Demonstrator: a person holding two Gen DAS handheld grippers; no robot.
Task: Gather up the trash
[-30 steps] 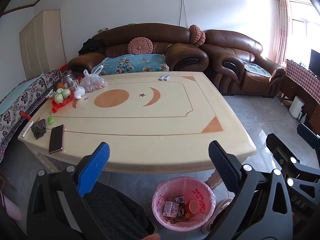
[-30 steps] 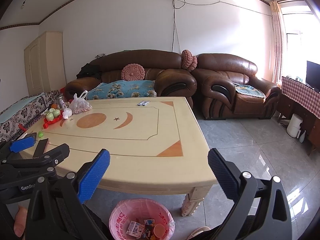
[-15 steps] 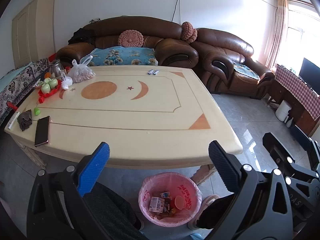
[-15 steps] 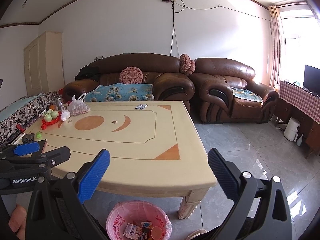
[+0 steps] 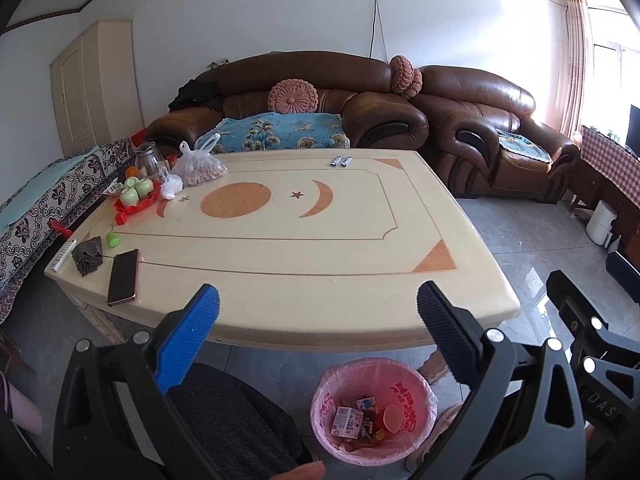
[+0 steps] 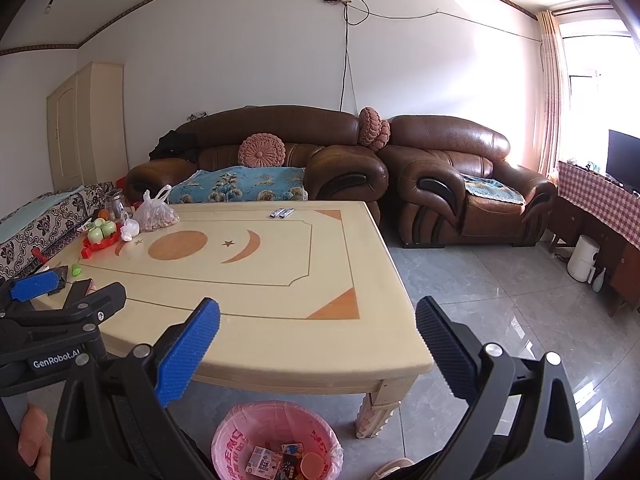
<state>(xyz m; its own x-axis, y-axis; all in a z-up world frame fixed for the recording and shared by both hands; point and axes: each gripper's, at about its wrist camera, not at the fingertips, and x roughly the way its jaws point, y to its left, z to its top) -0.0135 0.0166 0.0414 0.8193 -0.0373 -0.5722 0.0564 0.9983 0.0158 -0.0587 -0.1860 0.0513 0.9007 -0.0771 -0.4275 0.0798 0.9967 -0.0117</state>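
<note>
Left tool (image 5: 316, 320): fingers spread wide, nothing between them, hovering off the near edge of the worktop (image 5: 304, 240).
Right tool (image 6: 318, 322): also spread and empty, held level with the left one, which shows at its left side.
Bin (image 5: 372, 408): pink-lined, on the floor directly below and just ahead of both tools, tucked against the worktop's near edge.
In the bin: small printed cartons (image 5: 347, 420) and an orange cup or lid (image 5: 394, 414) lie at the bottom, so some collecting looks done.
Ahead of the tools: a broad stretch of bare worktop, nothing to grab close in.
Far ahead: two small wrapped sticks (image 5: 341, 161) at the worktop's far edge; possibly trash, too small to tell.
Ahead to the left: a dark crumpled scrap (image 5: 86, 256) and a green cap (image 5: 112, 239) beside a phone (image 5: 123, 277); the scrap and cap look like the likeliest leftovers.
Further left and beyond: a red tray of green cups (image 5: 136, 198), a glass jar (image 5: 146, 160), a plastic bag of nuts (image 5: 200, 168) and a small white crumpled bag (image 5: 171, 188); only that white bag reads as possible trash.
Progress: well along, I'd judge, with the left corner bits and maybe the far sticks left.
</note>
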